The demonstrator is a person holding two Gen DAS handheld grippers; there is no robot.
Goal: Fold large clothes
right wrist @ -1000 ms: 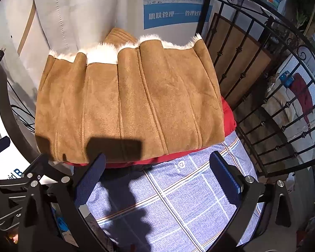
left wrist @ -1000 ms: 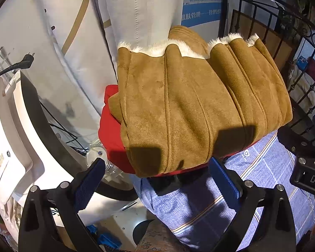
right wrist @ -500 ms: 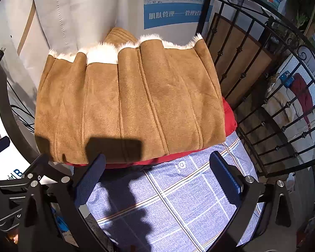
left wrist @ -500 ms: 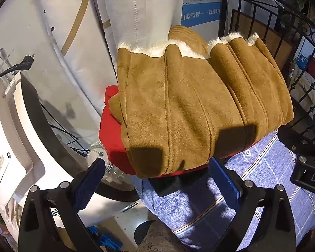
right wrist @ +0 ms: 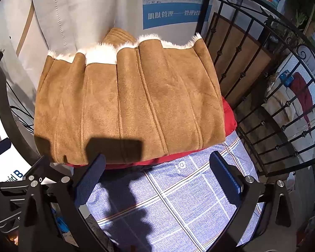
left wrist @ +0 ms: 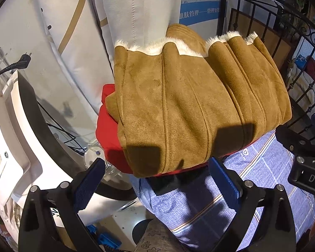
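A tan suede coat (left wrist: pixel 195 105) (right wrist: pixel 128 105) with white fleece trim lies folded in a thick block on top of a red garment (left wrist: pixel 109 130) (right wrist: pixel 227 113). Both rest on a blue checked cloth (left wrist: pixel 252 184) (right wrist: pixel 178 201) covering the work surface. My left gripper (left wrist: pixel 156 182) stands open just short of the coat's near left corner, nothing between its blue pads. My right gripper (right wrist: pixel 157 178) is open too, its fingers apart in front of the coat's near edge, above the checked cloth. The right gripper's black frame (left wrist: pixel 302 157) shows at the right edge of the left wrist view.
A black iron railing (right wrist: pixel 262 88) curves along the right side. A white machine (left wrist: pixel 12 130) with cables and a plug stands at the left. Pale fabric panels (left wrist: pixel 136 10) and a blue-and-white poster (right wrist: pixel 170 6) stand behind the coat.
Almost nothing has changed. Both grippers stay open and hold their places in front of the folded coat, with only a slight drift in view.
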